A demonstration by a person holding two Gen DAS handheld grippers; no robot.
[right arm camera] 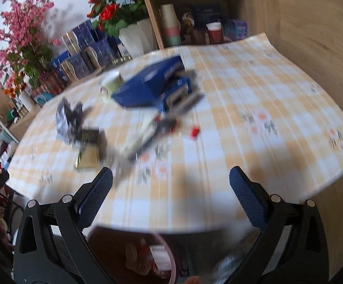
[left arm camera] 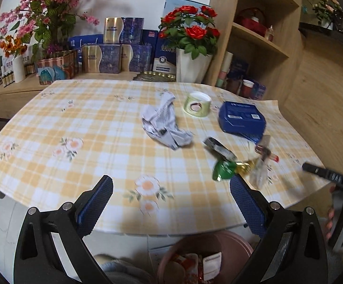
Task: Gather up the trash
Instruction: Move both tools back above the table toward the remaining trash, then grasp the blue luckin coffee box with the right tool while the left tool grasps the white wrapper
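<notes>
Pinkish bin [left arm camera: 240, 241] with scraps in it sits nearest, under the table edge, below the left gripper [left arm camera: 171, 201] and right gripper [right arm camera: 171, 198], both spread wide and empty. Beyond, on the checked tablecloth [left arm camera: 76, 123], lie a green wrapper [left arm camera: 223, 170], grey wrapper [left arm camera: 164, 125], blue box [left arm camera: 241, 120] and tape roll [left arm camera: 198, 104].

Glossy checked tablecloth [left arm camera: 95, 127], crumpled grey cloth [left arm camera: 164, 123], wooden shelving [left arm camera: 261, 35]

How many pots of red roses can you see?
1: the red roses stand in a white pot behind the table, beside the wooden shelf. Others may be hidden.
</notes>
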